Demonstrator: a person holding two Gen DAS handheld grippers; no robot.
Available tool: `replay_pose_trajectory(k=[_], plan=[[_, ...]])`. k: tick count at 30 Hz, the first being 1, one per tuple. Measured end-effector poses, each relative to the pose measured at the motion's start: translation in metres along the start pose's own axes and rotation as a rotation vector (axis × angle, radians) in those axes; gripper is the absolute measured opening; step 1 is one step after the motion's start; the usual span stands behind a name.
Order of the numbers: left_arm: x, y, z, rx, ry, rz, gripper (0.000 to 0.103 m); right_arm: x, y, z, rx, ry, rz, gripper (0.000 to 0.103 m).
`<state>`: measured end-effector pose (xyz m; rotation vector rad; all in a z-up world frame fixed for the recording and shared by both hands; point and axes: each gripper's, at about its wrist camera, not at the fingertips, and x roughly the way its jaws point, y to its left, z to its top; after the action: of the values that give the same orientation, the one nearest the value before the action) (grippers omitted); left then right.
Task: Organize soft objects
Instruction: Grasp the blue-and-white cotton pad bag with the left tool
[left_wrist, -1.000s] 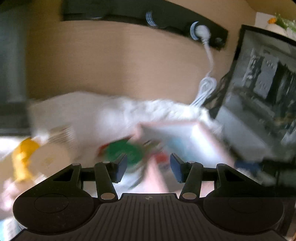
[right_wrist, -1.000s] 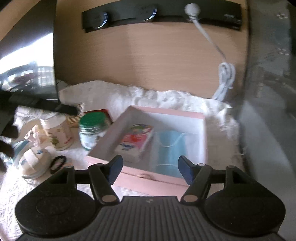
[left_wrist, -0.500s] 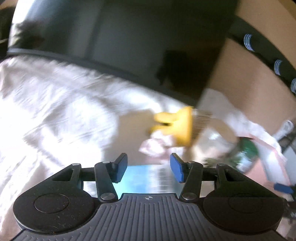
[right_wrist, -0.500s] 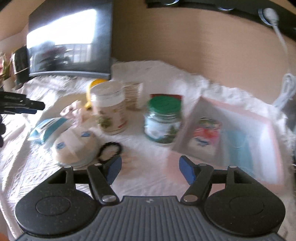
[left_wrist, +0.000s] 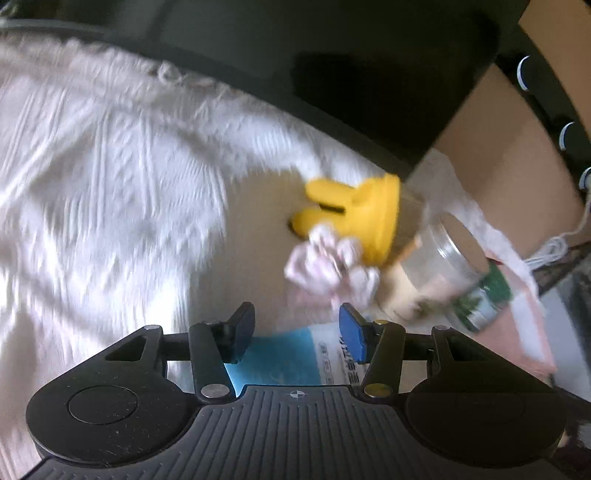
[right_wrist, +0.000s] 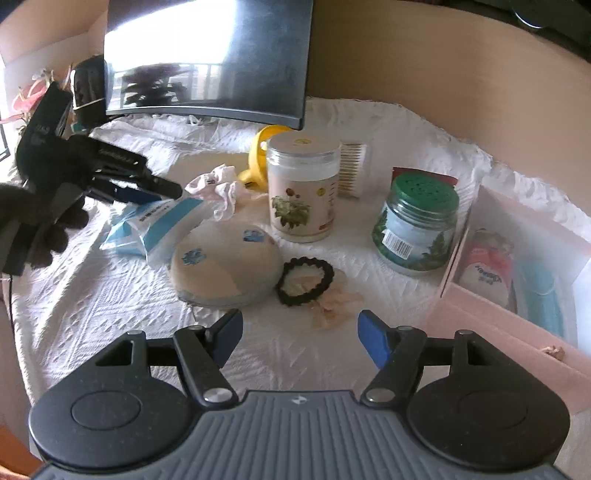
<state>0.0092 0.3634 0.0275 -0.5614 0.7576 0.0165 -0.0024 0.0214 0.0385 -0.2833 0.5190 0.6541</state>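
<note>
My left gripper (left_wrist: 295, 332) is open just above a blue-and-white soft packet (left_wrist: 291, 360); from the right wrist view it (right_wrist: 155, 190) hovers at that packet's (right_wrist: 155, 225) far end. A crumpled pink-white cloth (left_wrist: 330, 264) lies beyond it, also seen in the right wrist view (right_wrist: 221, 188). My right gripper (right_wrist: 299, 332) is open and empty above the white bedspread, near a round beige pad (right_wrist: 223, 271), a black scrunchie (right_wrist: 306, 275) and a pale pink scrunchie (right_wrist: 332, 306). The pink box (right_wrist: 509, 325) at right holds a tissue pack (right_wrist: 485, 264) and a blue mask (right_wrist: 543, 291).
A white floral jar (right_wrist: 303, 190), a green-lidded jar (right_wrist: 417, 225), a cotton-swab box (right_wrist: 352, 170) and a yellow object (right_wrist: 260, 155) stand mid-table. A dark monitor (right_wrist: 207, 59) stands behind. A wooden wall runs along the back.
Both grippers swung left, away from the pink box. My left gripper came down over the blue packet. My right gripper now faces the pad and scrunchies.
</note>
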Motion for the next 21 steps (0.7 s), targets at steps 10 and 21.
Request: replay_pose_trajectory(k=[10, 21], plan=[[-0.059, -0.049, -0.066, 0.254, 0.018, -0.023, 0.055, 0.011, 0.014, 0.008, -0.037, 0.012, 0.040, 0.071], [-0.043, -0.109, -0.108, 0.652, 0.111, 0.144, 0.087, 0.019, 0.011, 0.002, -0.024, 0.029, 0.046, 0.071]])
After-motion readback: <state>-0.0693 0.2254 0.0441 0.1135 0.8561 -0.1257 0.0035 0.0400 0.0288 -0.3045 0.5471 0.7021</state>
